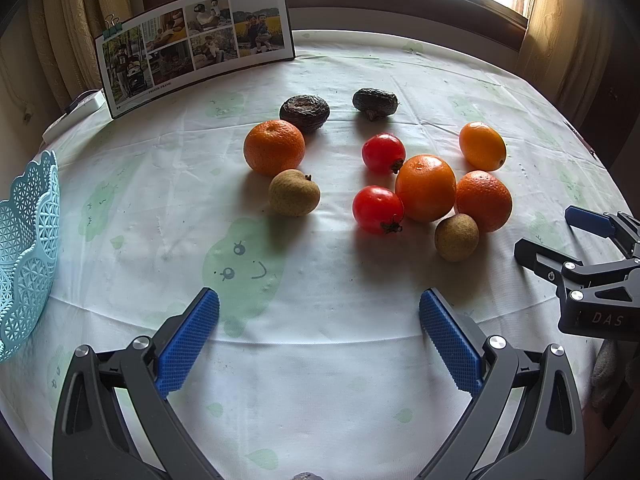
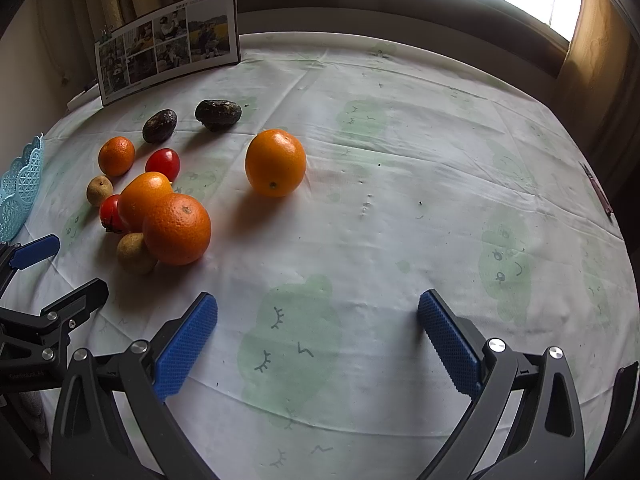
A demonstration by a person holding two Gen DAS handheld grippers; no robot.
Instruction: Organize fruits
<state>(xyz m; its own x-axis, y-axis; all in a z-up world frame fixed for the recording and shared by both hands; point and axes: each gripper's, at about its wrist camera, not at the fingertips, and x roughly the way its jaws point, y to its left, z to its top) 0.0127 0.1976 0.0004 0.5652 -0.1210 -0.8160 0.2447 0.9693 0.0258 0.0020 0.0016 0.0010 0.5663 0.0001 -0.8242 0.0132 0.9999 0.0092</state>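
Note:
Loose fruit lies on a pale patterned tablecloth (image 1: pixel 320 360). Several oranges include a big one (image 1: pixel 425 187), one at the left (image 1: pixel 274 147) and one lying apart (image 2: pixel 275 162). Two red tomatoes (image 1: pixel 377 209) (image 1: pixel 383 152), two brown longans (image 1: pixel 294 192) (image 1: pixel 456 237) and two dark wrinkled fruits (image 1: pixel 304 107) (image 1: pixel 375 103) lie among them. My left gripper (image 1: pixel 319 304) stands open and empty, short of the fruit. My right gripper (image 2: pixel 318 306) is also open and empty, to the right of the cluster; it shows again at the edge of the left wrist view (image 1: pixel 548 236).
A light blue lattice basket (image 1: pixel 24 248) stands at the table's left edge. A photo board (image 1: pixel 196 40) held by binder clips leans at the back left, with a white box (image 1: pixel 74 112) beside it. Curtains and a window lie behind the table.

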